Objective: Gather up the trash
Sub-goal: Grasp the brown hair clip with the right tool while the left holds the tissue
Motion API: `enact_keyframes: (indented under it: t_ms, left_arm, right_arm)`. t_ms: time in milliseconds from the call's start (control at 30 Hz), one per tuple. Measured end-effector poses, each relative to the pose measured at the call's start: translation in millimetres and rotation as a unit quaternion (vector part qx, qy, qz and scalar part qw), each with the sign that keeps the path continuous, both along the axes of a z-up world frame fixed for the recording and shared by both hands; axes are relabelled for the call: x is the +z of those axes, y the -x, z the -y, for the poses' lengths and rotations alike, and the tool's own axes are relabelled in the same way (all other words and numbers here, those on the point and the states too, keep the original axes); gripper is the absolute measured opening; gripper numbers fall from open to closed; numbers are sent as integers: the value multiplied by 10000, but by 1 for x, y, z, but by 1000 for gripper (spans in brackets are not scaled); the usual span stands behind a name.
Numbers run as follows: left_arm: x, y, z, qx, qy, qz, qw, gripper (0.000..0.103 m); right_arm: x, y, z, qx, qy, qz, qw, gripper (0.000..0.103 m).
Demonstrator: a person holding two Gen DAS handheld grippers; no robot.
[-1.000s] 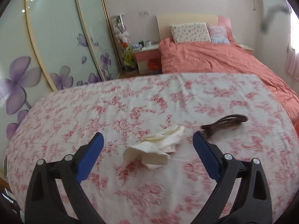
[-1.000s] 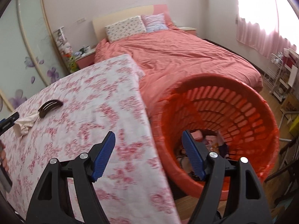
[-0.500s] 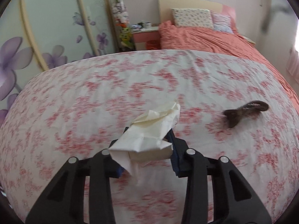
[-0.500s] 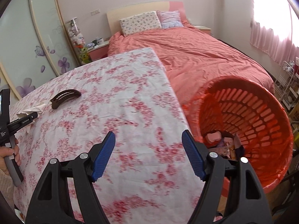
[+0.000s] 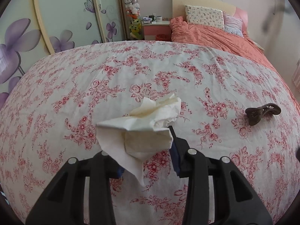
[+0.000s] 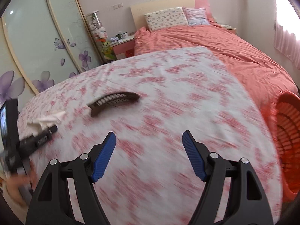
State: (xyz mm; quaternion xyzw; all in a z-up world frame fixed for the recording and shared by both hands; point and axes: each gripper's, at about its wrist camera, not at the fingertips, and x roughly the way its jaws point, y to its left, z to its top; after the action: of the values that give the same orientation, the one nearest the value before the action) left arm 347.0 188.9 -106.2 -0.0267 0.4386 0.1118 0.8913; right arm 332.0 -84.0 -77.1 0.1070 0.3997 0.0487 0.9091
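My left gripper (image 5: 148, 148) is shut on a crumpled white tissue (image 5: 144, 127) and holds it just above the floral-sheeted surface (image 5: 93, 86); it also shows at the left of the right wrist view (image 6: 47, 129), with the tissue (image 6: 47, 121) at its tip. A dark brown hair comb (image 5: 261, 112) lies on the sheet to the right of the tissue; it also shows in the right wrist view (image 6: 114, 100). My right gripper (image 6: 149, 155) is open and empty above the sheet. The orange trash basket (image 6: 288, 131) stands at the right edge.
A bed with an orange duvet (image 6: 215, 45) and pillows (image 6: 166, 17) lies beyond the sheet. A sliding wardrobe with purple flowers (image 5: 61, 18) lines the left wall. A pink nightstand (image 5: 156, 29) stands beside the bed.
My left gripper closed on the tissue and lifted it off the sheet. My right gripper swung left, away from the basket, toward the comb.
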Motion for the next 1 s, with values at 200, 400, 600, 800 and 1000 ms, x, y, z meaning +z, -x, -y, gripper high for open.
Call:
enact_keyframes:
  t_ms: [200,400,600,800,1000]
  left_arm:
    - [-1,-1,-2,5,93,10,10000,39]
    - [-1,-1,-3,4,205,32,9998,39]
    - [-1,0,-4,-12,251,42,9997,40]
    - [-1,0,-5,-11,248,41,9997,40]
    - [-1,0,-5,-11,251,41,9997,40]
  right_arm:
    - [-10,-51,-30,-656,-622,-513,9946,73]
    - [-19,-75,-46,-959,-714,-697,9904,73]
    - [-21,-72,-44,-717,-431,-501,9952,48]
    - [-15,-65,-39,-306,-377,-377,9981,27]
    - [-10,-50,-26,-1,16,-289,9996,13]
